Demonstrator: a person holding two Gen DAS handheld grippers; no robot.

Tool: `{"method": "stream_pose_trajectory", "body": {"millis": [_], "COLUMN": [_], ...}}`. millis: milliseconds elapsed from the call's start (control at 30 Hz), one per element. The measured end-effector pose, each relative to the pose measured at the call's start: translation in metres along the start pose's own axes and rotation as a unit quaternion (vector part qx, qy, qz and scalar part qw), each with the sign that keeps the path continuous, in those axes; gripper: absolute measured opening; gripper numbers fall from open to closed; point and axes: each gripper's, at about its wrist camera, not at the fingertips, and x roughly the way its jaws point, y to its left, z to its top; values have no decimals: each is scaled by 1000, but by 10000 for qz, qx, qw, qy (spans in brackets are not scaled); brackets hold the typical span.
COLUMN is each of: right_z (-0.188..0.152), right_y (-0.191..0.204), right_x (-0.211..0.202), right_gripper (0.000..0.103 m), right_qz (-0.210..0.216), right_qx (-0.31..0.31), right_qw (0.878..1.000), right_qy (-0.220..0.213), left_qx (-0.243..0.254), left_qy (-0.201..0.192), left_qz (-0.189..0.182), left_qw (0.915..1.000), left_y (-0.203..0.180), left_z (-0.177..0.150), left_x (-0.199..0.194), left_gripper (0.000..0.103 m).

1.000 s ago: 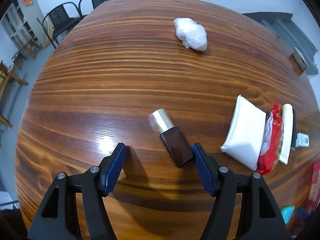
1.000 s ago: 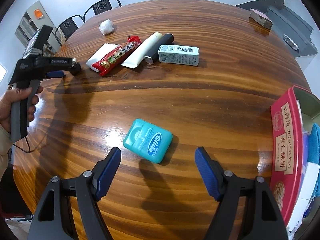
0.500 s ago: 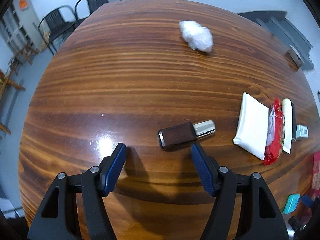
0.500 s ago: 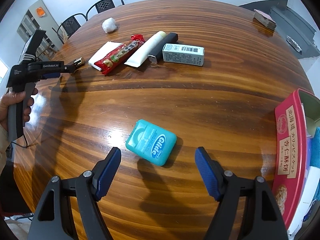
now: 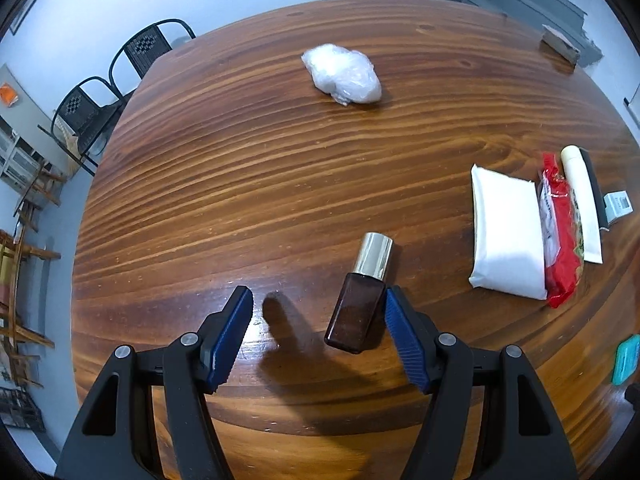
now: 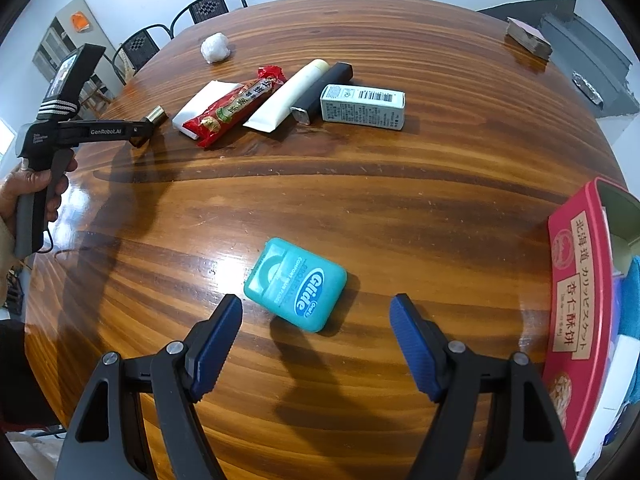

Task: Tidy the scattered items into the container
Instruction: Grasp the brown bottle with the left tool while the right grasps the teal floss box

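Note:
A brown bottle with a silver cap lies on the wooden table, its body against the right finger of my open left gripper. A teal Glide floss box lies just ahead of my open right gripper, slightly left of centre. The red biscuit tin stands at the right edge with items inside. The left gripper shows in the right wrist view, held by a hand, with the bottle's cap at its tip.
A white pack, red snack bag, cream tube and boxed carton lie in a row. A black tube lies beside them. A crumpled plastic wad sits far back. Chairs stand beyond the table.
The brown bottle has turned from lying crosswise to pointing away, now against the left gripper's right finger. The right gripper has moved closer to the floss box.

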Motion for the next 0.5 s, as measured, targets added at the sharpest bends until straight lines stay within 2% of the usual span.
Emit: {"method": "stream_pose_trajectory", "body": {"millis": [33, 67, 133, 267, 500], "right_z": [1, 2, 3, 3, 6], "right_y": [0, -1, -2, -2, 1], "right_x": [0, 0, 1, 3, 7], "right_gripper": [80, 80, 80, 80, 80], "right_qz": [-7, -11, -8, 0, 33], "right_qx": [1, 22, 62, 49, -115], "right_qw": [10000, 10000, 10000, 10000, 9999], "right_qy": [-9, -20, -17, -1, -30], "left_qx": [-89, -179, -436, -637, -868], "left_qy": [-11, -27, -9, 2, -139], "left_qz": [-54, -137, -424, -330, -537], "left_qw": [9999, 9997, 9981, 9974, 9947], "left_y": [1, 2, 4, 1, -14], "left_z": [-1, -1, -1, -7, -27], "left_x": [0, 1, 1, -2, -33], "left_gripper": [67, 49, 22, 21, 21]}}
